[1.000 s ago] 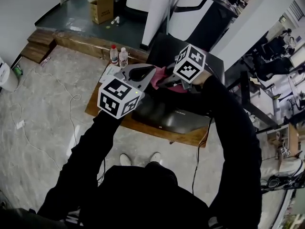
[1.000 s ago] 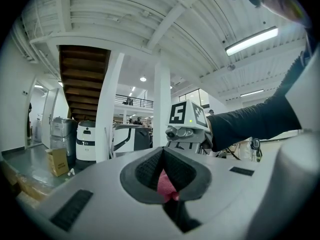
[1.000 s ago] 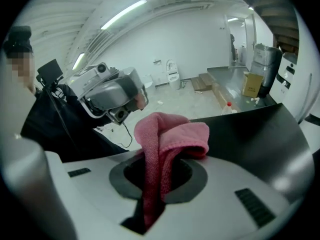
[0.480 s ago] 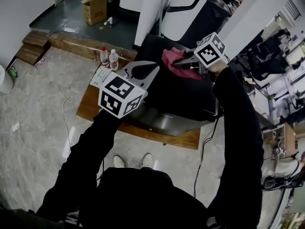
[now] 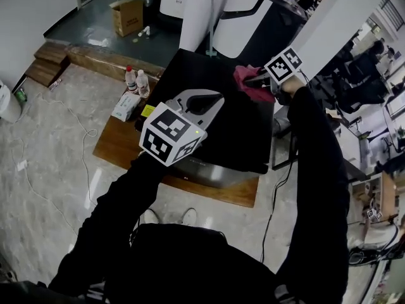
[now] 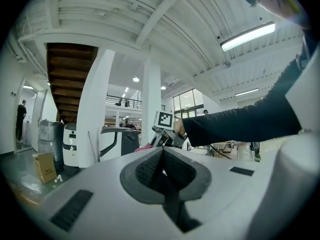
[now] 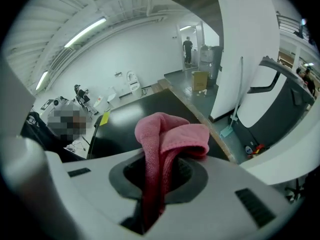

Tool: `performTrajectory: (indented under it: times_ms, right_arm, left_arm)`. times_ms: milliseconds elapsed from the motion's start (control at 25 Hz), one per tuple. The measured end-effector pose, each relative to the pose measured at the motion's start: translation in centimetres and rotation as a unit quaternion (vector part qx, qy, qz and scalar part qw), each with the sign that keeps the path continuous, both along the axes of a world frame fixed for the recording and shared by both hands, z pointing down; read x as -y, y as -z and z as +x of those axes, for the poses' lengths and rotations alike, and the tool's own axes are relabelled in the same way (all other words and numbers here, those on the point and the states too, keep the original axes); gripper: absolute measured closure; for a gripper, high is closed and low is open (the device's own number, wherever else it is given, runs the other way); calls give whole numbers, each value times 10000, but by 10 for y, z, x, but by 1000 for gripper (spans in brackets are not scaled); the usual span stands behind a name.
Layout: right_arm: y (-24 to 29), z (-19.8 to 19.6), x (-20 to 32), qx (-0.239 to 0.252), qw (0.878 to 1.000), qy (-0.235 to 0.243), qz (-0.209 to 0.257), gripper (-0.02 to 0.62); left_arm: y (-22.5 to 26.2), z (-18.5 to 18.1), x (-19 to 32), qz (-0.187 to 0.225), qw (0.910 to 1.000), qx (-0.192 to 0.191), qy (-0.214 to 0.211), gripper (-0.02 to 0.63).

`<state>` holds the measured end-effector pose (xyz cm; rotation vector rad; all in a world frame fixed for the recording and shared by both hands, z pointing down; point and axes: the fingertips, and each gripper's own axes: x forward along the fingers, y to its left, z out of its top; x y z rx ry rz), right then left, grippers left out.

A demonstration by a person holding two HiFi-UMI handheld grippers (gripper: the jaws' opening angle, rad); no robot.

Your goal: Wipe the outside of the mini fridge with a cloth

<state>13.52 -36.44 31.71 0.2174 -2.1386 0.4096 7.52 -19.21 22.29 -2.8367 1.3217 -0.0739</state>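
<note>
A pink cloth (image 5: 245,77) lies bunched at the far right corner of the black mini fridge (image 5: 234,128) top. The right gripper (image 5: 254,81) clamps the cloth's folds between its jaws. The left gripper (image 5: 217,98) hangs over the fridge's near left side, jaws closed together on nothing. The fridge stands on a wooden platform (image 5: 117,147), with two water bottles (image 5: 136,81) beside it.

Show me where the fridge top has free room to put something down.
Most of the fridge top is bare, from the left gripper to the pink cloth at its far right corner. Crowded: the wooden board left of it, with two bottles and a box.
</note>
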Motion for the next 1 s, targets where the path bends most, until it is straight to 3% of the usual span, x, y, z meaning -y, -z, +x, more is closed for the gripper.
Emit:
performTrajectory:
  times_ms: [280, 680, 800, 1000]
  right_arm:
    - [-34, 33, 54, -325, 9984, -55, 459, 541]
    - [-45, 33, 68, -867, 9805, 666, 1632, 546]
    - [-45, 34, 58, -865, 9804, 751, 1604, 549]
    - [-45, 41, 26, -508, 9904, 607, 1135, 549]
  left_arm:
    - [-14, 31, 20, -117, 9998, 140, 124, 600]
    - [-23, 41, 26, -223, 9984, 186, 484, 600]
    - [-25, 43, 19, -249, 9981, 157, 542, 600]
    - [-27, 49, -4, -224, 9986, 173, 455, 600]
